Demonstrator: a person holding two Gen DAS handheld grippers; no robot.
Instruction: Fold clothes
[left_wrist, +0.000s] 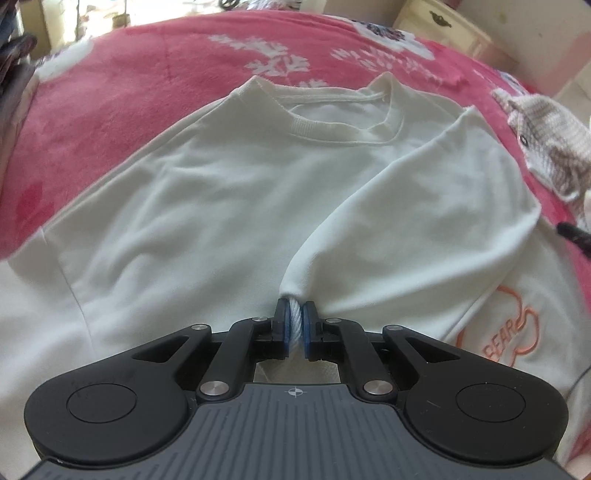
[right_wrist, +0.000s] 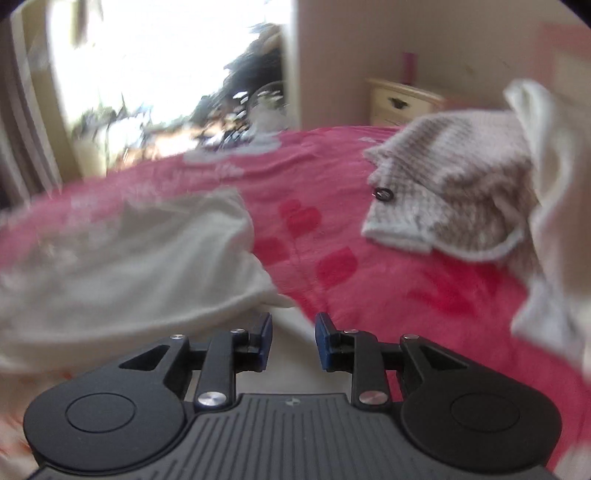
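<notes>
A white sweatshirt (left_wrist: 229, 192) lies spread on a pink bed cover (left_wrist: 147, 66), collar at the far side. Its right sleeve (left_wrist: 417, 206) is folded in across the chest. My left gripper (left_wrist: 294, 325) is shut on the ribbed cuff of that sleeve, low over the middle of the shirt. An orange "BEAR" print (left_wrist: 506, 328) shows at the lower right. In the blurred right wrist view my right gripper (right_wrist: 293, 341) is open with nothing between its fingers, just beyond the white sweatshirt's edge (right_wrist: 147, 273).
A beige and white knitted garment (right_wrist: 454, 192) lies crumpled on the pink cover (right_wrist: 332, 206) to the right, also visible as the knitted garment (left_wrist: 546, 144). A cream bedside cabinet (right_wrist: 402, 99) stands past the bed. A bright window is at the far left.
</notes>
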